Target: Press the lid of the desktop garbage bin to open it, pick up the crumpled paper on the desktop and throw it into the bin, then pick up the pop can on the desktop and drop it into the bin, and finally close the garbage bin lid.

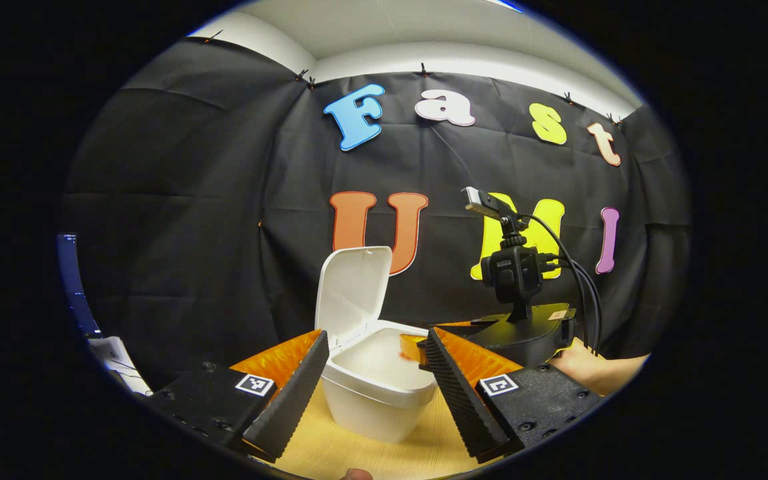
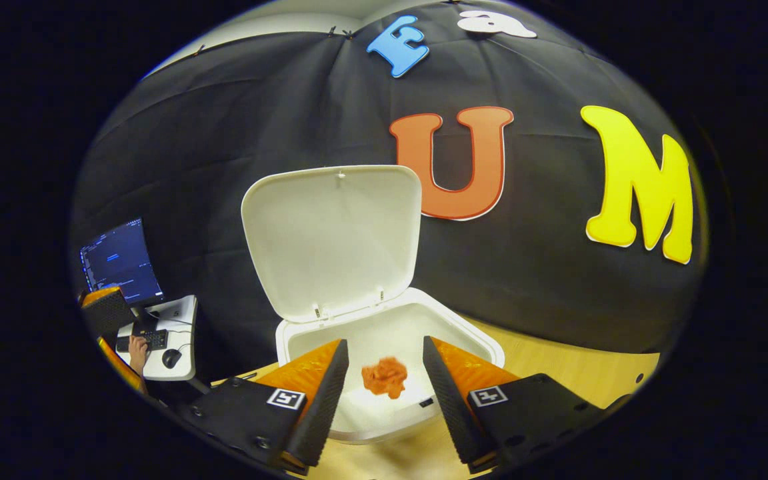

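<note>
Wooden bench (image 2: pixel 557 363) carries a white desktop bin (image 2: pixel 454 327), lid (image 2: pixel 331 240) upright; orange crumpled paper (image 2: pixel 385 377) lies inside at six o'clock. Right claw (image 2: pixel 384 373) and left claw (image 1: pixel 374 373) both gape empty.

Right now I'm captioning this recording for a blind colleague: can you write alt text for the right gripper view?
The right gripper hangs open over a white desktop bin, with an orange crumpled paper in the gap between its fingers, apart from both. The bin's lid stands raised, above a wooden desktop; far left, a hand rests at a keyboard.
</note>
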A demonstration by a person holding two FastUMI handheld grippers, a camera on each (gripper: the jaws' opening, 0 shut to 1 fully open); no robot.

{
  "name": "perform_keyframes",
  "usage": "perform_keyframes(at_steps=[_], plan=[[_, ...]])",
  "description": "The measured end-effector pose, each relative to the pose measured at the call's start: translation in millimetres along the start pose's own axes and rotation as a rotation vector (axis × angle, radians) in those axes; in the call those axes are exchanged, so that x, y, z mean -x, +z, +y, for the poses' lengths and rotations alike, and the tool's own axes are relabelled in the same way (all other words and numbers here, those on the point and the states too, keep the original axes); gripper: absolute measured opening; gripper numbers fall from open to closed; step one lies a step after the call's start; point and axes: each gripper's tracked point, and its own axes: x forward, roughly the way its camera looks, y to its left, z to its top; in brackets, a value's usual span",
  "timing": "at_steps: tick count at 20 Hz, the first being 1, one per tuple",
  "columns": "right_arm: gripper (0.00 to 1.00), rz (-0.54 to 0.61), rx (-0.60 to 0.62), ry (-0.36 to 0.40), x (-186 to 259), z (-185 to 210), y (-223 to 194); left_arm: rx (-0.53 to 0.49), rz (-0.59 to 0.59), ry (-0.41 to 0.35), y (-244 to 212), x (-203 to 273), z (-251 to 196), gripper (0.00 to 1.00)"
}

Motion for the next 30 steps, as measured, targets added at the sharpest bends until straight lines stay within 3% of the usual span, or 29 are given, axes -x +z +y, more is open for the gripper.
perform_keyframes(at_steps=[1, 2, 7, 18, 19, 20, 30], plan=[[0.82, -0.007, 0.016, -0.006, 1, 0, -1, -0.005, -0.001, 0.003, -1, 0, 1, 1.0], [0.86, -0.014, 0.03, -0.012, 3, -2, -1, -0.009, -0.001, 0.004, -1, 0, 0, 0.96], [0.95, -0.034, 0.051, -0.078, 24, -19, -3, -0.026, -0.01, 0.003, 1, 0, 1, 0.96], [0.94, -0.25, -0.012, -0.368, 145, -119, 24, -0.029, 0.017, -0.07, -10, -19, -50, 0.96], [0.94, -0.268, -0.023, -0.397, 159, -128, 24, -0.027, 0.023, -0.083, -13, -22, -56, 1.0], [0.94, -0.284, -0.03, -0.423, 173, -138, 25, -0.026, 0.029, -0.097, -16, -25, -65, 0.96], [0.94, -0.329, -0.116, -0.658, 283, -221, 1, -0.03, 0.131, -0.29, -60, -50, -160, 0.96]])
